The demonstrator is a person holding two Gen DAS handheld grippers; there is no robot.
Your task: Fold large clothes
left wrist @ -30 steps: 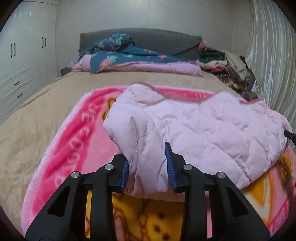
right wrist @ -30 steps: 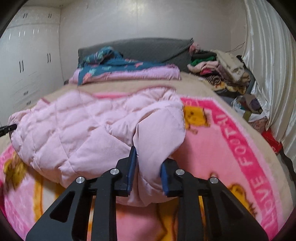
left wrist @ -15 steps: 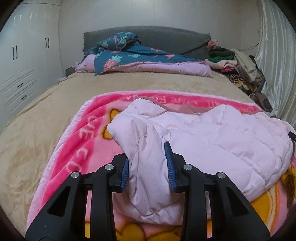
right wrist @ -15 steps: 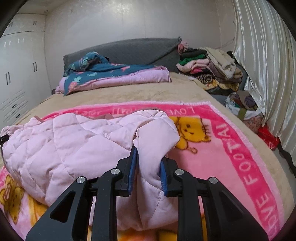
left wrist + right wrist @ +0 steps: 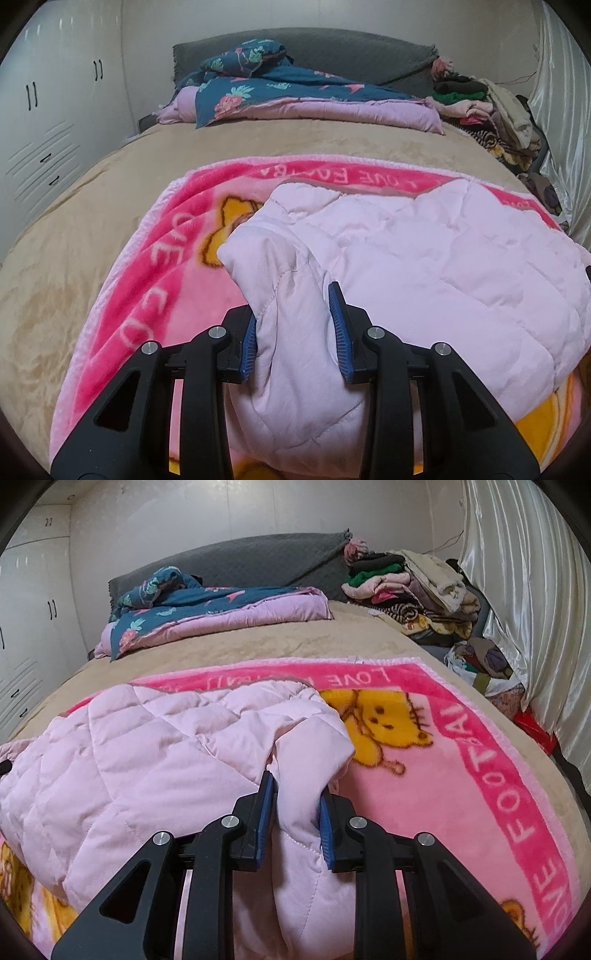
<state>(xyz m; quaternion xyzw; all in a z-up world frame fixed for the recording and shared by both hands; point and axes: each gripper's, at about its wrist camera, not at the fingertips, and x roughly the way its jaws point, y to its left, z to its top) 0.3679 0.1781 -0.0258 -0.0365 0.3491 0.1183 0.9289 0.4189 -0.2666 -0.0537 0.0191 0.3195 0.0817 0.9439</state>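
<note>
— Where was the pale pink quilted padded jacket (image 5: pixel 424 258)?

— It lay on the bright pink plush bear-print blanket (image 5: pixel 461 775) spread over the tan bed cover (image 5: pixel 74 240).

— And the grippers?

— The left gripper (image 5: pixel 295 325) pinched one bunched jacket fold; the right gripper (image 5: pixel 295 812) was clamped on another.

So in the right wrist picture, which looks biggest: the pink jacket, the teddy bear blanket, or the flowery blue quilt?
1. Teddy bear blanket and pink jacket: alike, and nearness makes it unsure.
2. Flowery blue quilt: smallest, but farthest away.
</note>
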